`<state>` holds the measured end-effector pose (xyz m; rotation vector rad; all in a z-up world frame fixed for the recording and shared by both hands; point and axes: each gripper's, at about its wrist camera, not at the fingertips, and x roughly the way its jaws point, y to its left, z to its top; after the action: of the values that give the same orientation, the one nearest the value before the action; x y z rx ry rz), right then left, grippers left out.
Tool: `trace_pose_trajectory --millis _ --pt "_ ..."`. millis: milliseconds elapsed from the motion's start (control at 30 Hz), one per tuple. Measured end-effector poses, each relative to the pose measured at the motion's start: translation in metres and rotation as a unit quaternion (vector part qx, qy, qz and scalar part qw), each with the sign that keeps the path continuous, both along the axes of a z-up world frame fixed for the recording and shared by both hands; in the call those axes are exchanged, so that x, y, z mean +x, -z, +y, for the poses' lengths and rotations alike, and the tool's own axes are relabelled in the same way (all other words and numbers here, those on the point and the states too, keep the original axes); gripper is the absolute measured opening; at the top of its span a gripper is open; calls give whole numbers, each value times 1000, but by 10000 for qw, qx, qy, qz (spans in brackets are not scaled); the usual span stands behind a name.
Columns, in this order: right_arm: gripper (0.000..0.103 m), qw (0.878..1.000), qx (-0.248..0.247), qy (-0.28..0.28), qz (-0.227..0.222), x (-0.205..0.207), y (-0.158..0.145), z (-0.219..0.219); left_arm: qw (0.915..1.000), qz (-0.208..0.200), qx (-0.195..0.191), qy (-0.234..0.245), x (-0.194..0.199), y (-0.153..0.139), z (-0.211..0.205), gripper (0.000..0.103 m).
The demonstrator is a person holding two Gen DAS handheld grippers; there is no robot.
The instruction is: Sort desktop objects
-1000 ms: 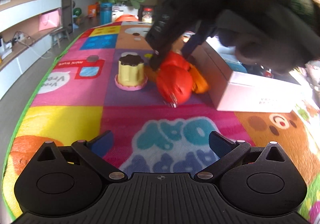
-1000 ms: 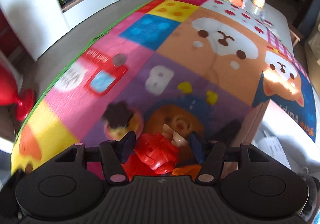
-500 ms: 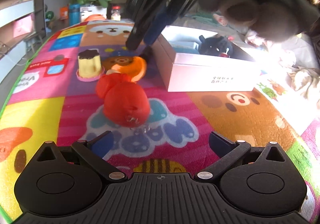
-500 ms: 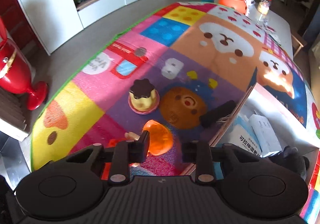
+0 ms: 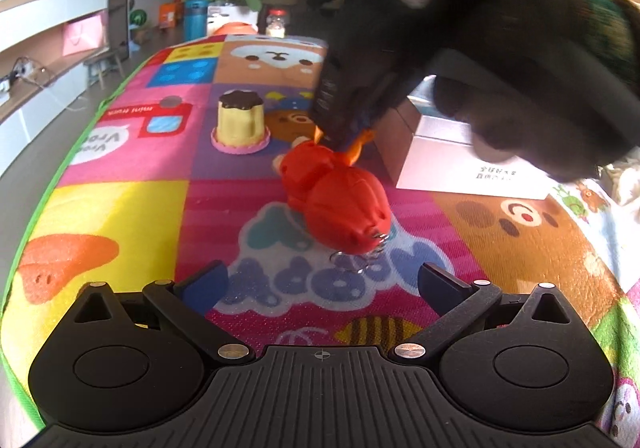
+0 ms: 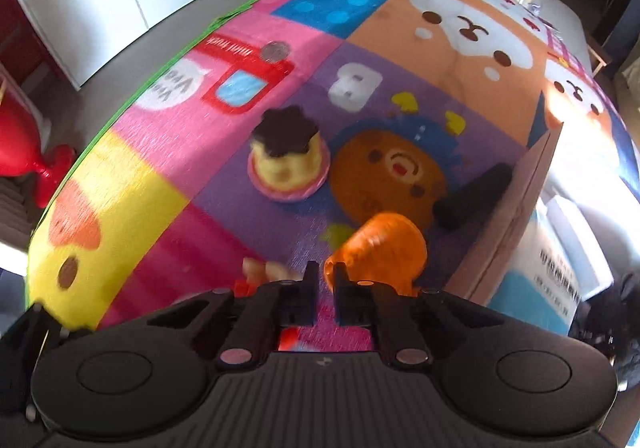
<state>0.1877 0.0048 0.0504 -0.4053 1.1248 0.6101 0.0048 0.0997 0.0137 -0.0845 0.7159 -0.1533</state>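
A red plastic toy with a wire spring at its end lies on the colourful play mat, just ahead of my left gripper, which is open and holds nothing. Behind the toy, my right gripper points steeply down. Its jaws are closing, nearly together, with the rim of the orange translucent cup pinched between them. In the left wrist view the right gripper hides most of that cup. A yellow pudding toy with a brown top stands upright on its pink plate.
An open white box with a cardboard wall sits to the right and holds a packet and a dark toy. A black cylinder lies against its wall. The mat's green edge drops off on the left. Flowers and bottles stand at the far end.
The right gripper left the red toy, moved to the orange cup and came down with its jaws closing from wide to nearly together. The red toy now lies nearer my left gripper.
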Motion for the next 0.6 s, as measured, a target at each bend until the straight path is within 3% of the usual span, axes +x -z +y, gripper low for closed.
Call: trace_pose_trajectory --millis 200,333,467,600 --pt "3 9987 320 -226 336 -53 -8 -32 9998 24 131 113 -7 -3 -9 103" --pt "3 9981 436 8 430 -75 -3 -67 9992 60 317 243 -8 -6 -20 103" --pt "3 9980 454 444 12 -93 2 -109 9989 3 410 207 -6 -11 -29 103" --pt "8 9917 869 863 -392 -118 6 -153 9992 -161 369 -30 6 -14 -29 103"
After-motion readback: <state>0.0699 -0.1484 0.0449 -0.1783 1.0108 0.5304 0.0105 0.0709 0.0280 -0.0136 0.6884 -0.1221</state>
